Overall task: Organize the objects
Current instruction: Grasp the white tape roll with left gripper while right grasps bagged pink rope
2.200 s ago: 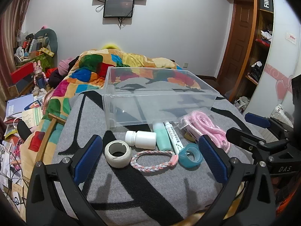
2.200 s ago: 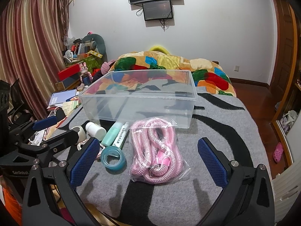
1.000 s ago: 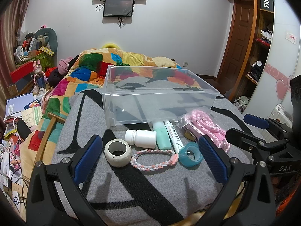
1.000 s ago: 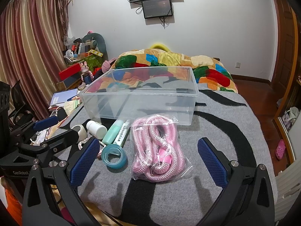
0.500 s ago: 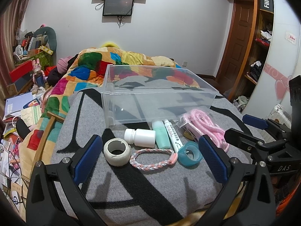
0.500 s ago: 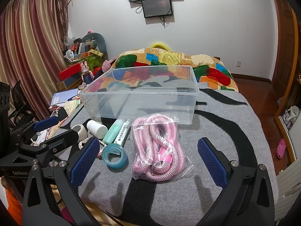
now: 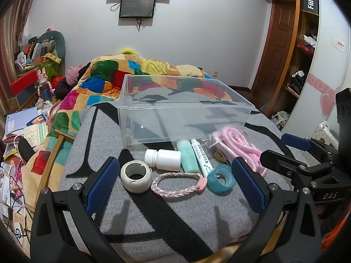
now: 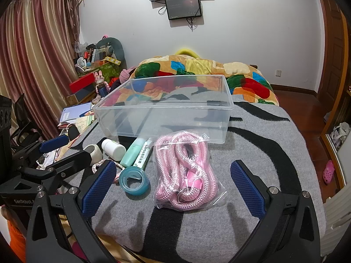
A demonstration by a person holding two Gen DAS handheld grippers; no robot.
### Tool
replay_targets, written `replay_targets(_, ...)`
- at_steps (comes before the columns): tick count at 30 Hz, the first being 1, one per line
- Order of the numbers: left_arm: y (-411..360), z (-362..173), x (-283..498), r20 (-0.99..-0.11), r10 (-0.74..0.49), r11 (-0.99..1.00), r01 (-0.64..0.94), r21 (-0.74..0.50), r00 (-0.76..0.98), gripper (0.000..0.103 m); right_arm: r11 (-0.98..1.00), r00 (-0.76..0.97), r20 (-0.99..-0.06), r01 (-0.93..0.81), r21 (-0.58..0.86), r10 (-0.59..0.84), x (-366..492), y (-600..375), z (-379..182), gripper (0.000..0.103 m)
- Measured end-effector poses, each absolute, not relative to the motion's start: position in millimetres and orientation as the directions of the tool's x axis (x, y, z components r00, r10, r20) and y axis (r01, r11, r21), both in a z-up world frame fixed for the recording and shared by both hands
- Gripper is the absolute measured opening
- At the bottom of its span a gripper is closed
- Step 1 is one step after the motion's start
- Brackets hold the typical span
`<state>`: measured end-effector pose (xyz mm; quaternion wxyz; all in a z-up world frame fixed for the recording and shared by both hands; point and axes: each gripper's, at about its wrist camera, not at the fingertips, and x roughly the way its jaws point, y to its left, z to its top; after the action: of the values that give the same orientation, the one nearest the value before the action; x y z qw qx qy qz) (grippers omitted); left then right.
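An empty clear plastic bin (image 7: 228,107) (image 8: 219,111) stands on a grey and black blanket. In front of it lie a white tape roll (image 7: 136,176), a white bottle (image 7: 163,157), a mint tube (image 7: 186,156), a white tube (image 7: 201,159), a braided bracelet (image 7: 178,185), a teal tape ring (image 7: 221,180) (image 8: 134,180) and a bagged pink rope (image 8: 186,171) (image 7: 237,145). My left gripper (image 7: 175,183) is open, hovering over the small items. My right gripper (image 8: 173,185) is open, with the pink rope between its fingers.
The grey blanket (image 8: 274,153) covers the bed's near end, a colourful quilt (image 7: 103,79) lies behind the bin. Cluttered floor and boxes (image 7: 24,100) are at the left. A wooden door and shelves (image 7: 283,50) stand at the right.
Both grippers have drifted slightly forward toward the items. Nothing has been picked up or moved.
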<state>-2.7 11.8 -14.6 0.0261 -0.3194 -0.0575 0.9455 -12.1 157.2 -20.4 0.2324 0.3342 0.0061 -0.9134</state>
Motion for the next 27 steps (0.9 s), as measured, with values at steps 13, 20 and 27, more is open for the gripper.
replay_targets(13,-17.0,-16.5,-7.5,-0.626,0.047,-0.989,0.050,-0.136,-0.778,0.081,-0.890,-0.648,-0.637,0.433,0.143,-0.418,-29.8,157.9,-27.4,0.099)
replay_targets(20,-32.5,-38.0,-22.3,-0.686,0.035,-0.985,0.089,-0.145,-0.727,0.068,-0.888,-0.583,-0.694,0.419,0.190,-0.423,-65.5,157.5,-40.3,0.086)
replay_targets(27,-29.3,-56.5,-30.4,-0.717,0.042,-0.985,0.091,-0.146,-0.696,0.047,-0.864,-0.494,-0.741,0.445,0.233,-0.454,-76.1,150.2,-61.5,0.084)
